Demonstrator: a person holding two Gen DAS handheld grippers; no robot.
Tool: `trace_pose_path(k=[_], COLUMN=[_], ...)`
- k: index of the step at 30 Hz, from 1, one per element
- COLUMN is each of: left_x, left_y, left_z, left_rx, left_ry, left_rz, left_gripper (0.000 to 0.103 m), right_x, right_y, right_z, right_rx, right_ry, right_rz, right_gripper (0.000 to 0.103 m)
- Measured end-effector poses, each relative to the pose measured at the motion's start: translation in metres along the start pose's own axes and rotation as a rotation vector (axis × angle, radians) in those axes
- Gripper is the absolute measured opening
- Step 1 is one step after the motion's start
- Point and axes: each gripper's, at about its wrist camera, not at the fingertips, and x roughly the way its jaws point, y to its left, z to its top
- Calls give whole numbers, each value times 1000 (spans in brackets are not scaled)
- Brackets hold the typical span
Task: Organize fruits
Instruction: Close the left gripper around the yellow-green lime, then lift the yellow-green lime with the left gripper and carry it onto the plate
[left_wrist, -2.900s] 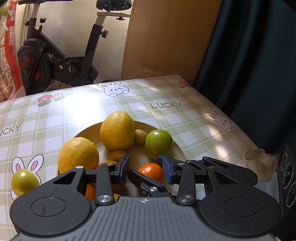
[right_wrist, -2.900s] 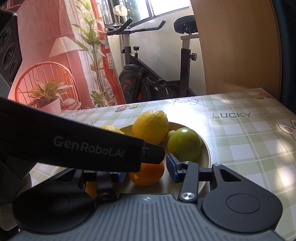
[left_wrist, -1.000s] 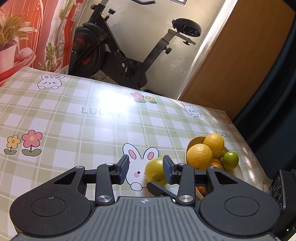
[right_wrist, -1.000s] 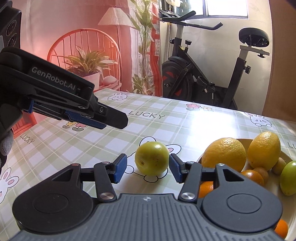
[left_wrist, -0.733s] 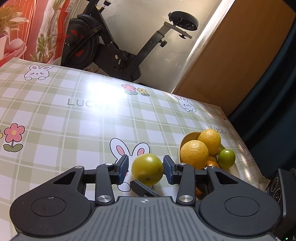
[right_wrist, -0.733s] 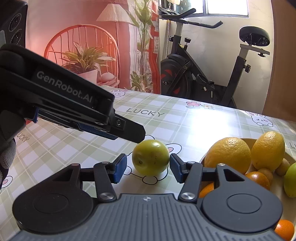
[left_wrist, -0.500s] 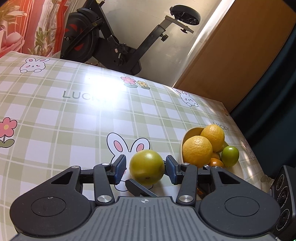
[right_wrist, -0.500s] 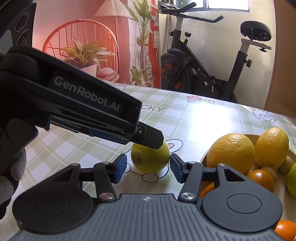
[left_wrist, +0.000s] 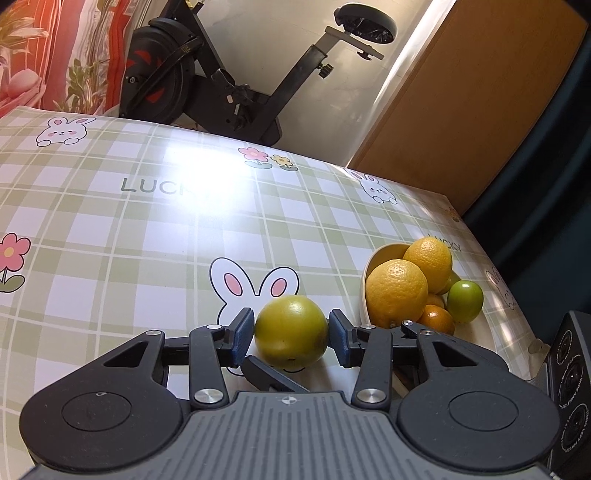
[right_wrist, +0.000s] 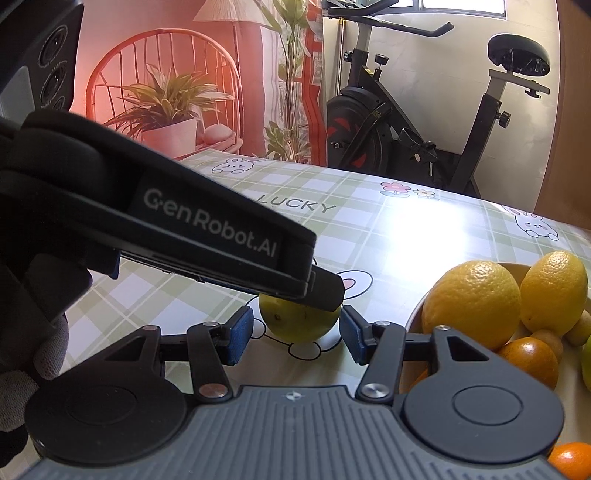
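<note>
- The yellow-green citrus fruit (left_wrist: 291, 329) sat on the checked tablecloth (left_wrist: 110, 229), over a printed rabbit, just left of the fruit bowl (left_wrist: 367, 273).
- My left gripper (left_wrist: 291, 334) straddled it; the jaws were closing, with both blue pads at the fruit's sides, seemingly touching the skin.
- My right gripper (right_wrist: 295, 334) faced the same fruit from close by, its jaws standing apart without touching it.
- In the right wrist view the left gripper's black finger crossed over the fruit's top.
- The bowl held two large yellow citrus fruits (left_wrist: 397, 293), small oranges (left_wrist: 437, 320) and a green fruit (left_wrist: 464, 301).
- An exercise bike (left_wrist: 236, 74) stood beyond the table.
</note>
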Motion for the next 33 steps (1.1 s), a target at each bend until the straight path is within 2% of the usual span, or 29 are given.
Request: trace_pose_path(k=[3,4,15,18,24,33], left_x=[-3,-4,-27,-34,-37,-1], left_y=[-2,-3,-34,-44,-86,-146], left_z=[-3,-3,-11,-9,-4,-8], left_rx=[-8,-14,65,59,142,235], left_ry=[-6,-6,-30,-45,-77,-31], left_rz=[6,7,45,38,8,-69], left_gripper=[47,47,47,47,47,47], right_x=[0,-1,-31,-43,-75,-119], right_y=[-4,-6,-15,-15,-30,-81], right_z=[0,0,-10,-12,-9,-25], right_rx=[7,17,88,90,123,205], right_ry=[-2,-9,-79,-93,-156,-204], right_rz=[15,19,72,76,53,-40], right_gripper=[54,50,50,50,50,50])
